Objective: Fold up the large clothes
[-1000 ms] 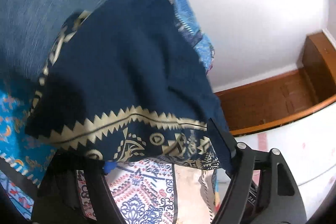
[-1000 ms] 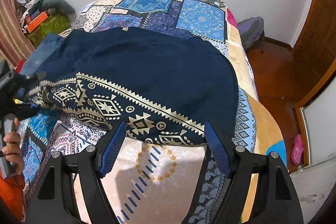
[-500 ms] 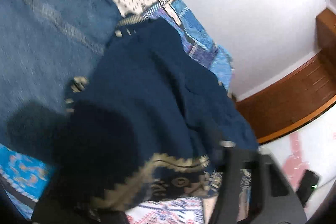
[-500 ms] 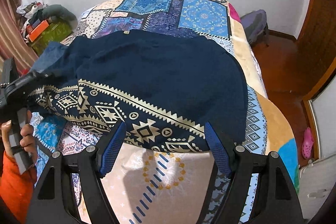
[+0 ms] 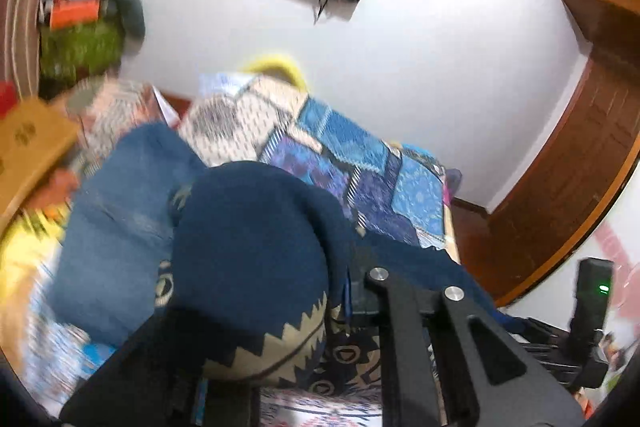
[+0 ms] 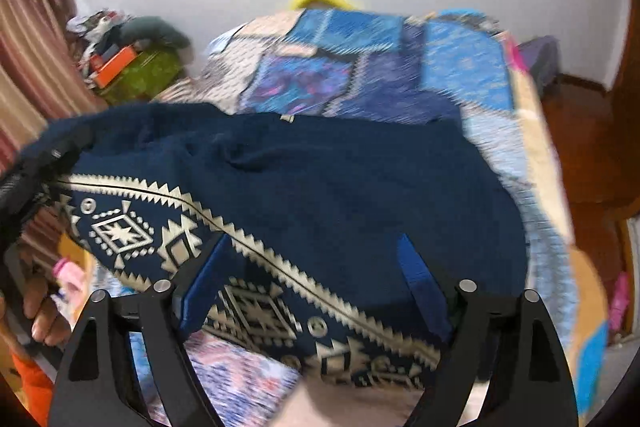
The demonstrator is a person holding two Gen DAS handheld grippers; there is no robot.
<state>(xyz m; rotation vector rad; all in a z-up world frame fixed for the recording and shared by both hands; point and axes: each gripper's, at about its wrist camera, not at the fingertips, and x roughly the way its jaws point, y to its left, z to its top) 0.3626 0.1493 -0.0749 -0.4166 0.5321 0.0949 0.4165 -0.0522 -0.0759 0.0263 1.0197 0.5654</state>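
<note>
In the left wrist view, the left claw (image 5: 320, 307) is closing and pinches a bunched corner of the navy garment (image 5: 248, 251), lifted above the bed (image 5: 360, 163). In the right wrist view, the right claw (image 6: 316, 291) is opening, tilted down, with the garment's patterned hem (image 6: 256, 311) lying between its spread fingers; the garment (image 6: 340, 187) lies across the near half of the bed (image 6: 460, 67). A hand (image 6: 44, 315) shows at the near left.

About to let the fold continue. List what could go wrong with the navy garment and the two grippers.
1. The left gripper, jaws closing, pinches only a bunched edge of the navy garment; it may slip out.
2. The right gripper, opening, straddles the patterned hem ungripped, so that side may sag.
3. The jeans alongside could get dragged.
</note>
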